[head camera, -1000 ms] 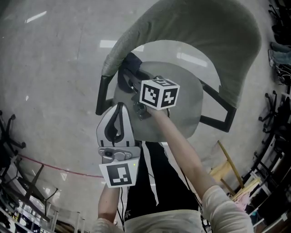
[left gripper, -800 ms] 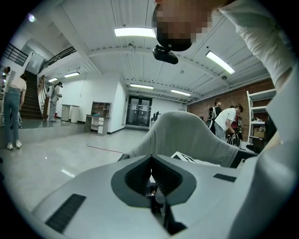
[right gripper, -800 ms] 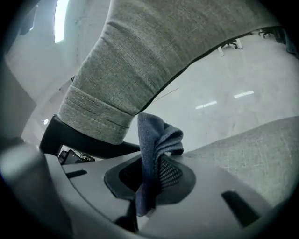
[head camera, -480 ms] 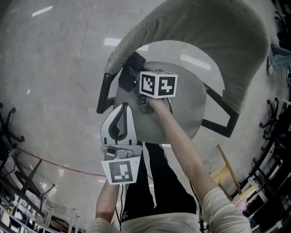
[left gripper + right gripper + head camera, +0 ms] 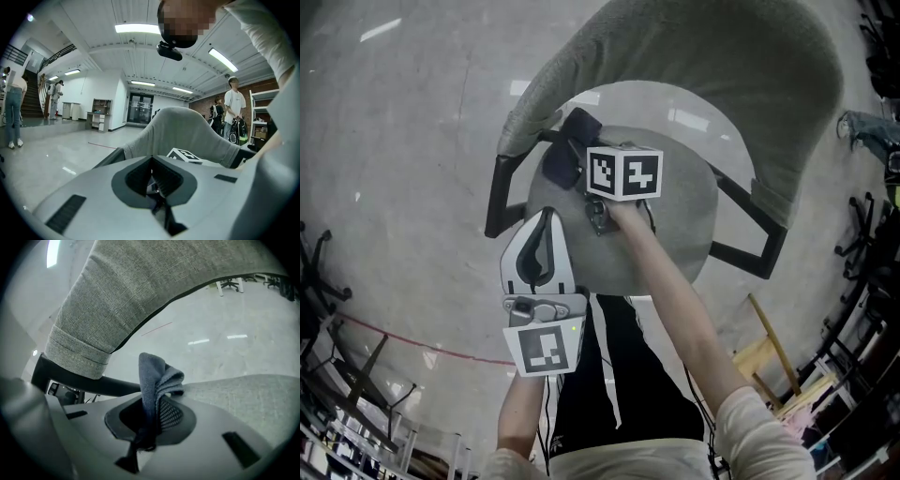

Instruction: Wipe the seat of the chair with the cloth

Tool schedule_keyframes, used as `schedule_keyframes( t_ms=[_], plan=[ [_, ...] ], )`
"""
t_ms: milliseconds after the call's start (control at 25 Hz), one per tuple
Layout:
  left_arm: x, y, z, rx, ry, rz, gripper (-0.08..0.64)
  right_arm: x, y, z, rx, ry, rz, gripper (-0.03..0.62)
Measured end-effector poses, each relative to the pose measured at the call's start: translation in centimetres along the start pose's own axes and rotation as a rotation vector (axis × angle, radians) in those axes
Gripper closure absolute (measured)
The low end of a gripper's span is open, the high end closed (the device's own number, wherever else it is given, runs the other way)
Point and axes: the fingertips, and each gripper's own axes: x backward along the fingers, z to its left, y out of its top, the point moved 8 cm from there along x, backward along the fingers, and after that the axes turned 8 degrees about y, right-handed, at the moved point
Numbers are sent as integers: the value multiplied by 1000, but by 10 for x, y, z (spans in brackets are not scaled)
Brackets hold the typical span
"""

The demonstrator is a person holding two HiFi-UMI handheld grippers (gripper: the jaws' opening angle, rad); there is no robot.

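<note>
From my head view I look straight down on the chair: its round grey seat [image 5: 675, 216], the curved grey backrest [image 5: 722, 66] wrapping the far side, and a black armrest [image 5: 499, 192] on the left, all standing on a pale glossy floor [image 5: 394, 141]. That view places the dark cloth [image 5: 565, 155] at the seat's back left edge, just beside the end of the backrest, but it hides the jaws under the marker cube. My right gripper view supplies that: my right hand-held gripper [image 5: 152, 416] is clamped on the blue-grey cloth [image 5: 157, 378], which stands up folded out of the jaws, with the seat fabric [image 5: 243, 394] to the right, the backrest's hemmed end [image 5: 79, 352] above left and the black armrest bar [image 5: 93, 383] behind. I cannot tell from either view whether the cloth presses on the seat. My left gripper view shows what neither of those does: a bright hall with ceiling lights, a staircase at the left and people standing at both sides, beyond the backrest [image 5: 187, 131]. In it my left hand-held gripper [image 5: 152, 164] has its jaws together at the tips with nothing between them; the head view puts the left hand-held gripper [image 5: 546, 223] at the seat's near left edge.
</note>
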Motion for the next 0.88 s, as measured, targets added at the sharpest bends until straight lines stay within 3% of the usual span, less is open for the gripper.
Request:
schedule_keyframes(
  t_ms=[160,400,640,880],
  plan=[
    [-1,0,-5,-9,-19,12,545,16,0,-11,3,-30,-14,543],
    [-6,2,-20,-84,-61,6,545,46,-3,-35,0,-77,-30,543],
    [-18,-2,-30,-76,-75,8,545,85,-5,-66,29,-170,-55,543],
    [-24,-2,-51,-95,-143,14,545,130,-15,-98,48,-266,-54,543]
  ],
)
